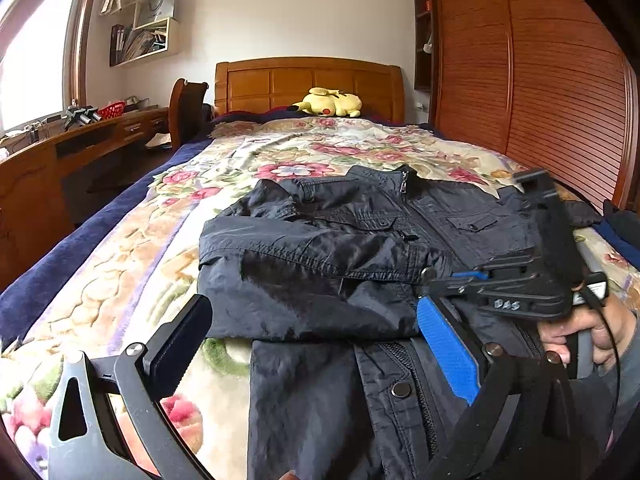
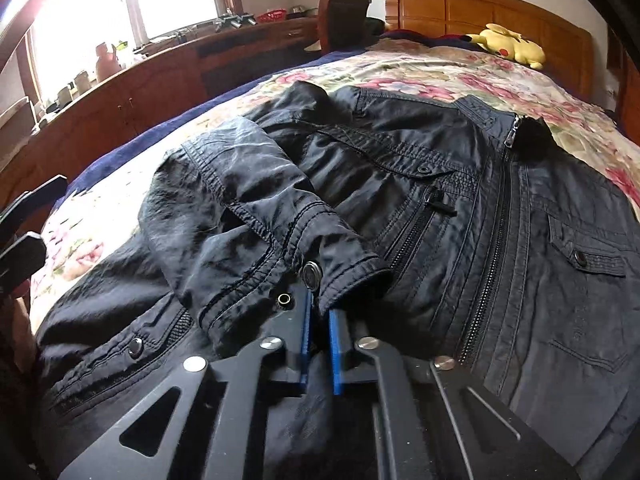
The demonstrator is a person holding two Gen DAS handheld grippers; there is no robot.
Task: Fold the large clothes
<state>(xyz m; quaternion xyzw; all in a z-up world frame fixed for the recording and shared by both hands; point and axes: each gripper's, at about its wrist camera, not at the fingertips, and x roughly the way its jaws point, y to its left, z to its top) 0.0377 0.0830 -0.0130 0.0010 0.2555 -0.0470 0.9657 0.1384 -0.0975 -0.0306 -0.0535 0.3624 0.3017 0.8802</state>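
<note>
A black zip-up jacket lies front up on the floral bedspread, collar toward the headboard. Its left sleeve is folded across the chest. My right gripper is shut on the sleeve cuff, next to its snap button, and it also shows in the left wrist view. My left gripper is open and empty, just above the jacket's lower hem. The jacket fills most of the right wrist view.
A yellow plush toy lies by the wooden headboard. A wooden desk and chair stand left of the bed. A wooden wardrobe lines the right side. A dark cloth lies at the bed's right edge.
</note>
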